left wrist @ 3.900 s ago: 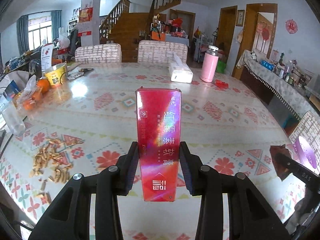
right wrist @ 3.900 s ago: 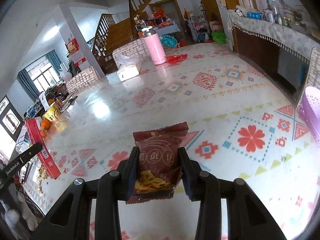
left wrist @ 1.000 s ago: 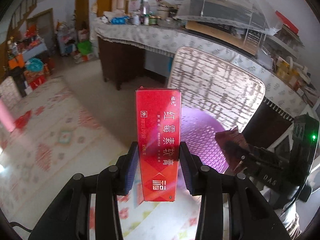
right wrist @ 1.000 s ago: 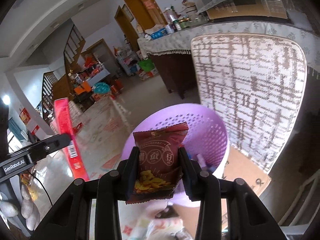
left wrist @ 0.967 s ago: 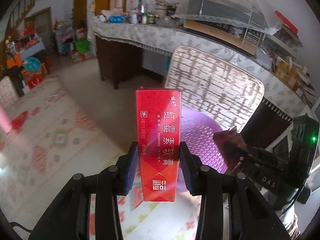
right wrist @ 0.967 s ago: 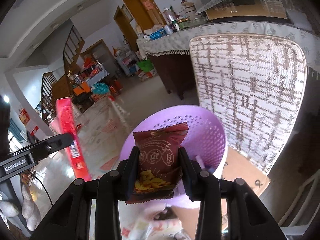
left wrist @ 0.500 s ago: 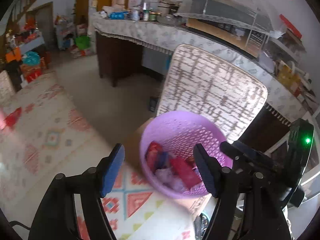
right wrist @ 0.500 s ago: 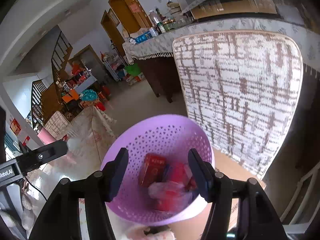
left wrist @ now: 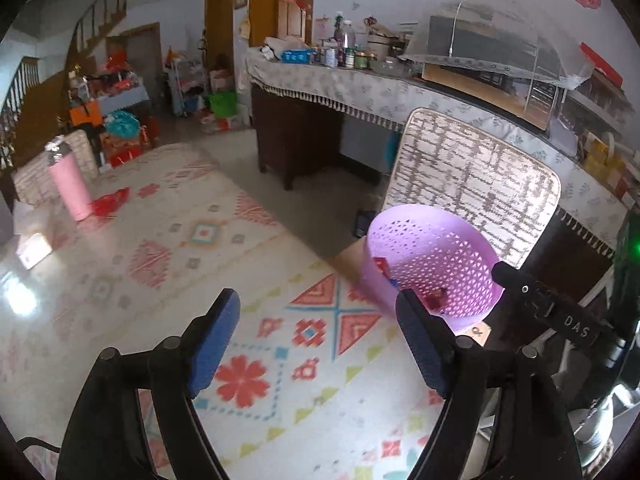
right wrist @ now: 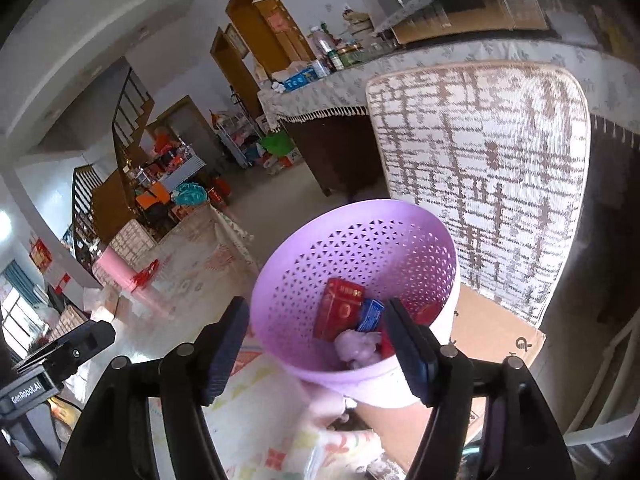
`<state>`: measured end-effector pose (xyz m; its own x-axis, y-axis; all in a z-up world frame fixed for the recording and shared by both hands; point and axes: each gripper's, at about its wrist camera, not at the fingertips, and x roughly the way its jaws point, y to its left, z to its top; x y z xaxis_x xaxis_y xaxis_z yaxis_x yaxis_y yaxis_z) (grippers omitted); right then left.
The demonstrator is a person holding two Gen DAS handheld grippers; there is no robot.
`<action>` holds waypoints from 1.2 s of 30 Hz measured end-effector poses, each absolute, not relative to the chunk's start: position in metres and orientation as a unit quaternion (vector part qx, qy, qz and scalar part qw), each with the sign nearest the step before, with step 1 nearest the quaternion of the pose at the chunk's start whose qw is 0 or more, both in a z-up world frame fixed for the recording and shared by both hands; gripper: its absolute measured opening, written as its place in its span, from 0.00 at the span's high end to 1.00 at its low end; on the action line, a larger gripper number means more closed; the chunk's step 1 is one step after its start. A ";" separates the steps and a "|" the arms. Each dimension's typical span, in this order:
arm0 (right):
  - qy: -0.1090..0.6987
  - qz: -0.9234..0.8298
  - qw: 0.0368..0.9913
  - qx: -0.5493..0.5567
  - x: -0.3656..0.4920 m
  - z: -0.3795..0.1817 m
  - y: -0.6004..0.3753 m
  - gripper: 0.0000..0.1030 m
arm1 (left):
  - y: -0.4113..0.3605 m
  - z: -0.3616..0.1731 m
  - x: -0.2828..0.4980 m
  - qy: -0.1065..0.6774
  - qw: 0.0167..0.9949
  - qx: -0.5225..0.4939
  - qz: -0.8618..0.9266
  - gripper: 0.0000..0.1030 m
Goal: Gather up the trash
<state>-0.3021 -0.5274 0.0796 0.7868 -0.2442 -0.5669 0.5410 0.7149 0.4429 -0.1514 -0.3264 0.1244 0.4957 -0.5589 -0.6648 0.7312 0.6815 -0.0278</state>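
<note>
left to right, as seen from the left wrist. a pink flask [left wrist: 69, 182] stands far off on the patterned tablecloth [left wrist: 168, 248], with a red scrap [left wrist: 110, 201] lying just beside it; judged to be remaining litter, though too blurred to confirm.

the left gripper [left wrist: 318, 334] has just been opening; its jaws stand wide apart with nothing between them, over bare cloth. risk: none to any load, but a hasty sweep toward the flask could topple it.

the purple basket [left wrist: 424, 240] sits past the table edge, against a woven chair back [left wrist: 480, 176]. it appears to rest on a cardboard box [right wrist: 500, 336]; the footing is partly hidden. risk: a knock from either tool could tip or shift it and spill the contents.

from the right wrist, the right gripper [right wrist: 318, 340] has also just been opening; its jaws stand apart and empty, straddling the near rim of the basket without visibly touching it. inside lie a red box [right wrist: 340, 312], a small blue packet [right wrist: 370, 314] and a crumpled pale wad [right wrist: 356, 346]. risk: pulling back low could catch the rim with a finger [right wrist: 408, 344] and drag the basket off its support.
</note>
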 end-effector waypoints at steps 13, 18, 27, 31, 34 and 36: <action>0.261 -0.225 0.904 0.253 -0.311 0.093 -0.467 0.21 | -0.268 0.124 -0.175 0.281 0.891 0.139 -0.327 0.20; 0.263 -0.223 0.906 0.245 -0.312 0.095 -0.449 0.18 | -0.248 0.124 -0.177 0.272 0.898 0.144 -0.316 0.19; 0.277 -0.205 0.908 0.238 -0.302 0.094 -0.424 0.18 | -0.225 0.123 -0.183 0.265 0.901 0.144 -0.312 0.19; 0.275 -0.203 0.911 0.232 -0.305 0.097 -0.415 0.18 | -0.219 0.123 -0.187 0.263 0.902 0.143 -0.310 0.19; 0.268 -0.206 0.913 0.229 -0.311 0.101 -0.410 0.16 | -0.216 0.124 -0.191 0.259 0.903 0.144 -0.311 0.19; 0.262 -0.208 0.914 0.229 -0.315 0.103 -0.409 0.15 | -0.215 0.125 -0.195 0.254 0.905 0.144 -0.310 0.19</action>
<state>-0.3147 -0.4086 0.1028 0.7761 -0.2607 -0.5741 0.5003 0.8088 0.3090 -0.1947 -0.2146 0.1254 0.6778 -0.4883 -0.5497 0.6348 0.7659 0.1024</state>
